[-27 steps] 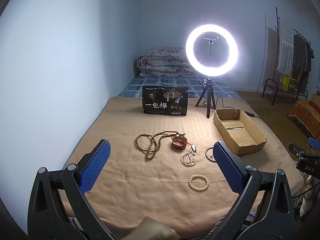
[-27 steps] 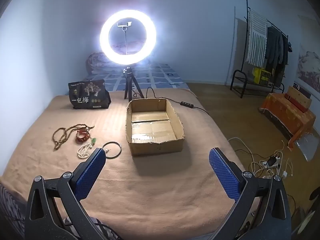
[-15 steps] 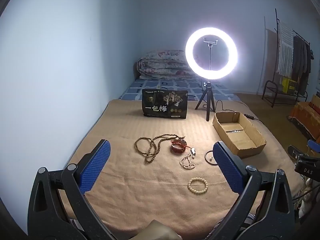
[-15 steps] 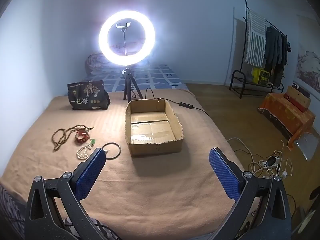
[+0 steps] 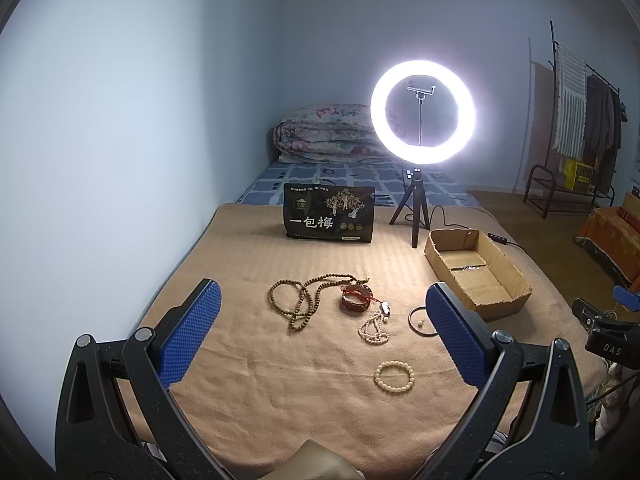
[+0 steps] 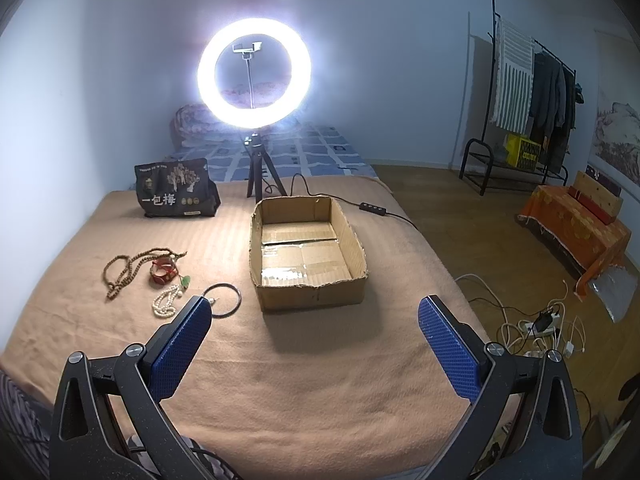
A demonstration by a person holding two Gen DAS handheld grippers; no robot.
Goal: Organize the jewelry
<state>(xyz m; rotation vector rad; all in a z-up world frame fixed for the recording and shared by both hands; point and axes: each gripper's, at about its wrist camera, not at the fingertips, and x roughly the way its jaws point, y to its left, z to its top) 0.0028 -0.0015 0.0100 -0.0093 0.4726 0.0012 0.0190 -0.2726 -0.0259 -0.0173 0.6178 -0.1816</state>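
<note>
Jewelry lies on a tan blanket (image 5: 248,392): a long brown bead necklace (image 5: 304,304), a red bangle (image 5: 356,299), a white pearl strand (image 5: 374,330), a thin dark ring bangle (image 5: 420,320) and a cream bead bracelet (image 5: 394,377). An open cardboard box (image 6: 306,250) stands to their right; it also shows in the left wrist view (image 5: 478,270). My left gripper (image 5: 320,332) is open and empty, held above the jewelry's near side. My right gripper (image 6: 316,344) is open and empty, in front of the box.
A lit ring light on a tripod (image 5: 420,120) and a black snack bag (image 5: 329,218) stand at the blanket's far edge. A cable with a switch (image 6: 372,208) runs past the box. Wires lie on the floor (image 6: 536,324) to the right.
Both views have drifted slightly: the scene sits a little lower and farther in the left wrist view. The jewelry and box have not moved. Both grippers stay open.
</note>
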